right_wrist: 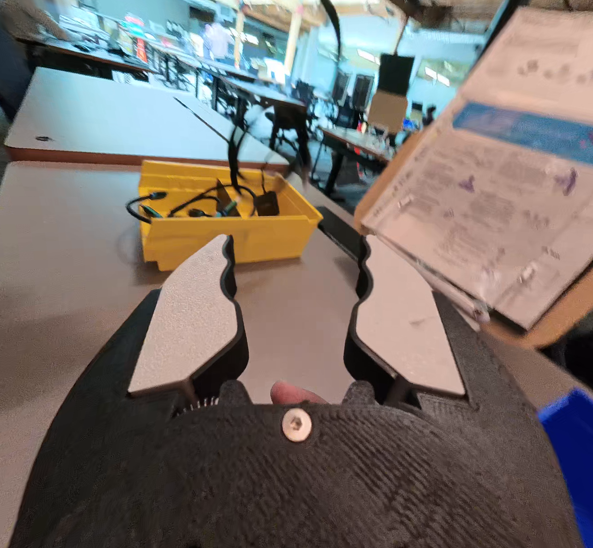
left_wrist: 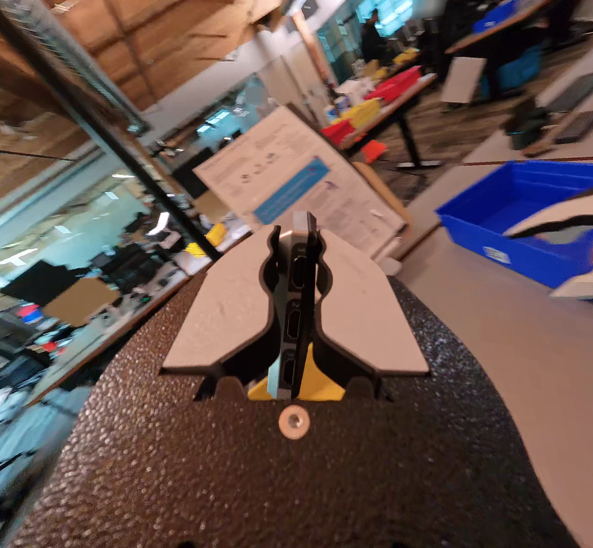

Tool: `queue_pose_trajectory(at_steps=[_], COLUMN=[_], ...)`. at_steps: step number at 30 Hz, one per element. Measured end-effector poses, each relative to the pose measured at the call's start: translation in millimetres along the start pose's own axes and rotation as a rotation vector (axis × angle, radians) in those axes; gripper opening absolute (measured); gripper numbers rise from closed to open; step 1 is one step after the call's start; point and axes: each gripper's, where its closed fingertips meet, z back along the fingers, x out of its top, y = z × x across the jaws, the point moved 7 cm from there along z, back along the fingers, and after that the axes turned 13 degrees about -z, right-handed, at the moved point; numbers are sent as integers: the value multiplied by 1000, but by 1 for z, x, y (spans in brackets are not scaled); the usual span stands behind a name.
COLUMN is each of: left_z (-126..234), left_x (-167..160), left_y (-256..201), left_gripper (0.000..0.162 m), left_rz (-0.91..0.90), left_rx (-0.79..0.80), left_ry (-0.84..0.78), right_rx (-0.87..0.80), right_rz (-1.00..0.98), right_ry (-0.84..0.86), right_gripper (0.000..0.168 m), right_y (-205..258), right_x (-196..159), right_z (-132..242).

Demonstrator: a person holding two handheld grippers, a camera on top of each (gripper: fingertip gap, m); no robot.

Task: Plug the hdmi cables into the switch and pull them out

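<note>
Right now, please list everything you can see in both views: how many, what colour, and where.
switch: one, grey and black, three empty ports showing, clamped in the left tool.
cables: several, black, lying in the yellow bin.
yellow bin: one, on the table ahead of the right tool.
blue bin: one, on the table, right side of the left wrist view.
instruction board: one, white sheets on brown backing, standing on the table.
table: one, grey-beige top.
left tool: shut on the switch.
right tool: open, holding nothing.
</note>
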Motion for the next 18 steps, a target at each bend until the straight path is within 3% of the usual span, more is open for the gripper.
queue_pose_trajectory(at_steps=[6,10,12,14,18], left_z=[-22,-26,-31,-32,-31], left_x=[9,-6,-14,-21,-37], left_y=[-115,-180,-195,-202,-205], left_gripper=[19,19,19,19,19], left_rz=[-33,-129,-138,-118,-96], left_rx=[-434,-698,-735,-764,-769], left_ry=[-41,-193,-230,-284,-324], right_rx=[156,385,438,439,458], right_rz=[203,218,261,278,302], right_ry=[-296,-146,-127,-80,-12], right_gripper=[78,72,56,26,24], right_y=[38,42,42,37,37], right_x=[18,-2,-15,-25,-35], right_z=[0,5,4,-2,-10])
